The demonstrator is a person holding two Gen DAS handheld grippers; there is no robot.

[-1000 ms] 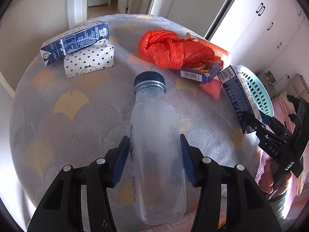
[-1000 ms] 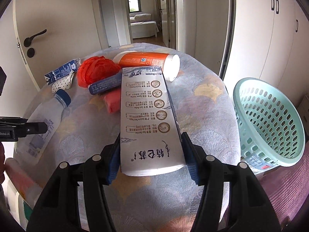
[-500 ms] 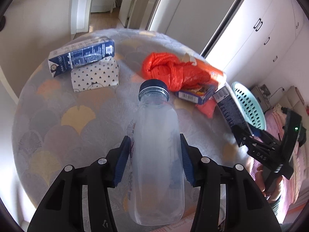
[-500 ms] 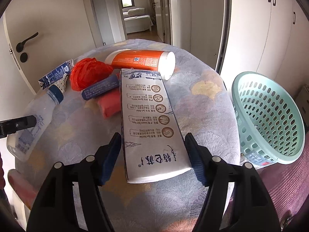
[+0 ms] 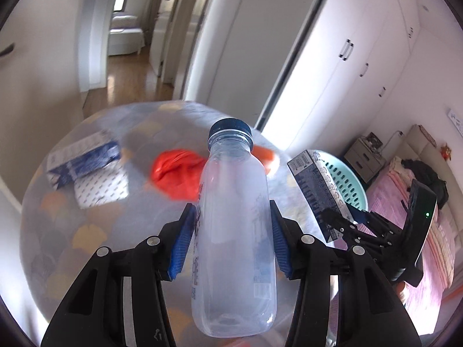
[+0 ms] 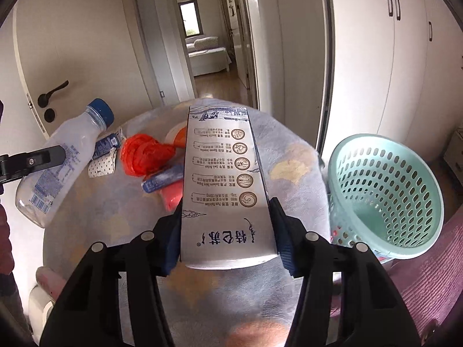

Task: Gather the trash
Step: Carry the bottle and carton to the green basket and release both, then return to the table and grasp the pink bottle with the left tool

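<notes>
- Left wrist view: our left gripper (image 5: 231,243) is clenched on a clear plastic bottle (image 5: 234,245) at the centre of the frame; both blue pads press its sides, and its dark blue cap (image 5: 230,125) points toward the top of the frame.
- Behind the bottle, the round table (image 5: 58,231) under a patterned cloth fills the left and middle of the frame, blurred. On it we see an orange bag (image 5: 176,177) just left of the bottle's shoulder, and a blue carton (image 5: 84,162) lying against a white spotted pack (image 5: 101,186) at centre left.
- At centre right, our right gripper (image 5: 344,225) grasps a dark milk carton (image 5: 318,190) by its lower end; a mint basket (image 5: 347,185) shows behind that carton.
- Right wrist view: our right gripper (image 6: 227,235) has the milk carton (image 6: 225,190) between its pads at the centre of the frame; the jaws are closing and the pads lie against the carton's sides.
- The basket (image 6: 387,193) stands at the right of the frame, beside the table (image 6: 292,162).
- At the left edge, a finger of our left gripper (image 6: 31,162) crosses the bottle (image 6: 60,159), which hangs tilted with its cap (image 6: 99,111) up.
- Between bottle and carton lie the spotted pack (image 6: 101,166), the orange bag (image 6: 144,157), a small blue box (image 6: 163,180) and a pink piece (image 6: 172,198).
</notes>
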